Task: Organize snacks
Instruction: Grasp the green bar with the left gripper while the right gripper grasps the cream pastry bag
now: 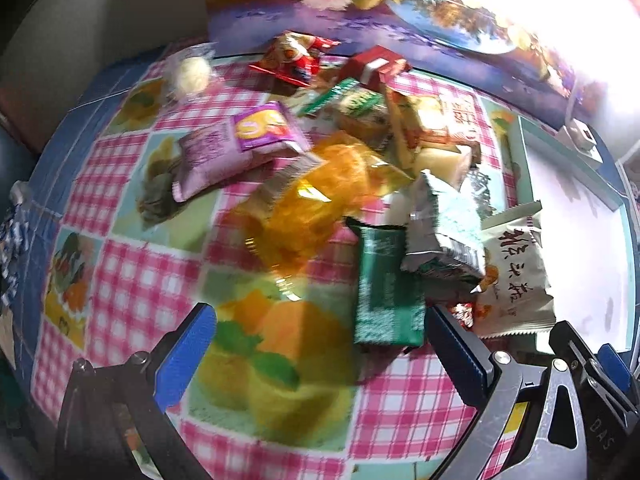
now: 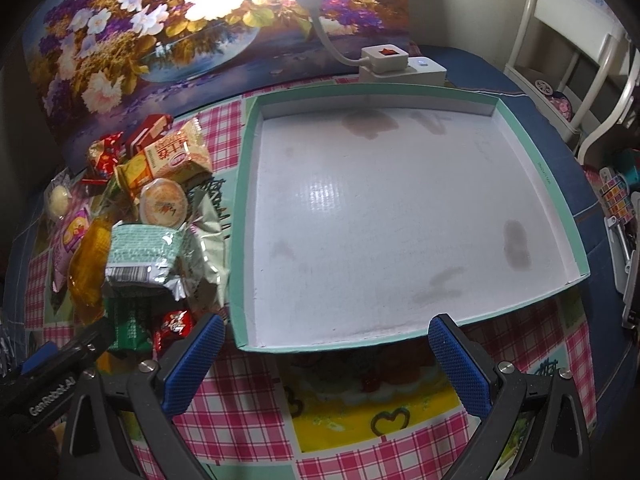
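1. A home, by the look of it: a table under a pink checked cloth printed with fruit.
2. A floral painting leans behind.
3. A white chair stands beside.
4. A power strip feeds a lamp.

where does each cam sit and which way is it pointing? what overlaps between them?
Left wrist: on the left gripper, looking forward and down at the snack pile on the checked tablecloth; its own blue-padded jaws stand open, and the right gripper's finger shows at lower right.
Right wrist: on the right gripper, facing the empty teal-rimmed tray; its jaws stand open, the left gripper's body at lower left.
Shared: pile, tray, dark green packet, flower picture.
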`<state>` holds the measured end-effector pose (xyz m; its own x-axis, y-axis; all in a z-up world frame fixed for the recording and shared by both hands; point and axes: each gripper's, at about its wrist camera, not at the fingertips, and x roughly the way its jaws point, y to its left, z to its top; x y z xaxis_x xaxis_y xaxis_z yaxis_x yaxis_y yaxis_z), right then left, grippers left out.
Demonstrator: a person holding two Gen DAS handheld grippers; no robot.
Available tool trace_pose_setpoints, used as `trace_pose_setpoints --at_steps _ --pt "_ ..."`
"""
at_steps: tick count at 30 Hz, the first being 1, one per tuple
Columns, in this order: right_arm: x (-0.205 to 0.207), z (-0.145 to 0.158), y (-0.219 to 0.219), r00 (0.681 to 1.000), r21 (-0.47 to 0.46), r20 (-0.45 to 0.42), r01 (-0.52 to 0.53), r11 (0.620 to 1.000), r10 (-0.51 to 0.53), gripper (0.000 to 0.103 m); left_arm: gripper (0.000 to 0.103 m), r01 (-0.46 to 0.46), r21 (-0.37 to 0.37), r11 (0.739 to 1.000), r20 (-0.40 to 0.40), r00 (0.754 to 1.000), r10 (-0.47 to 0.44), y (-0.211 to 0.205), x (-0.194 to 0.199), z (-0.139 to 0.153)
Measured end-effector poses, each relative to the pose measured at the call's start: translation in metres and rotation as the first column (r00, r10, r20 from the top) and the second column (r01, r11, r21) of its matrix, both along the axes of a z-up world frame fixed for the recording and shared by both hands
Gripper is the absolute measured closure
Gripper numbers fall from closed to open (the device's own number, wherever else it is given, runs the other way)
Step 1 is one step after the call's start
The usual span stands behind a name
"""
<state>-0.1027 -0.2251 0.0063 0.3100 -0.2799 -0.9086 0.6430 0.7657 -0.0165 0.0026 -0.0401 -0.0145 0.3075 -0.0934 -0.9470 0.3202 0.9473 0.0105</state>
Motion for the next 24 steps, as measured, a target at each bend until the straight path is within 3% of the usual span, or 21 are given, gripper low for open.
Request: trace_pose_setpoints --at_steps 5,8,11,15,24 --pt "-0.001 0.000 -0.008 1.000 0.006 0.002 0.019 1.000 -0.019 0.000 0.002 0.026 0.001 1.000 -0.005 1.000 -0.026 -0.015 0.001 -0.011" --pt "0.000 0.001 -0.009 1.000 -0.001 0.004 0.023 1.000 -0.023 0.000 0.026 0.040 -0.017 0.999 -0.004 0.999 -0.040 -0.018 0.001 -0.013" --pt "0.002 0.003 -0.010 1.000 -0.005 0.019 0.014 1.000 -0.014 0.000 0.033 0.051 -0.046 0.998 -0.007 0.999 -0.052 -0.021 0.004 -0.015" --pt "0.007 0.008 -0.008 0.998 -0.009 0.054 -0.009 1.000 0.009 0.000 0.059 0.053 -0.100 0.994 -0.026 0.998 -0.056 -0.022 0.005 -0.017" --pt "0.028 0.017 0.010 0.977 -0.035 0.152 -0.148 0.988 0.151 0.000 0.060 -0.069 -0.077 0.995 -0.077 0.995 0.063 0.000 0.017 -0.018"
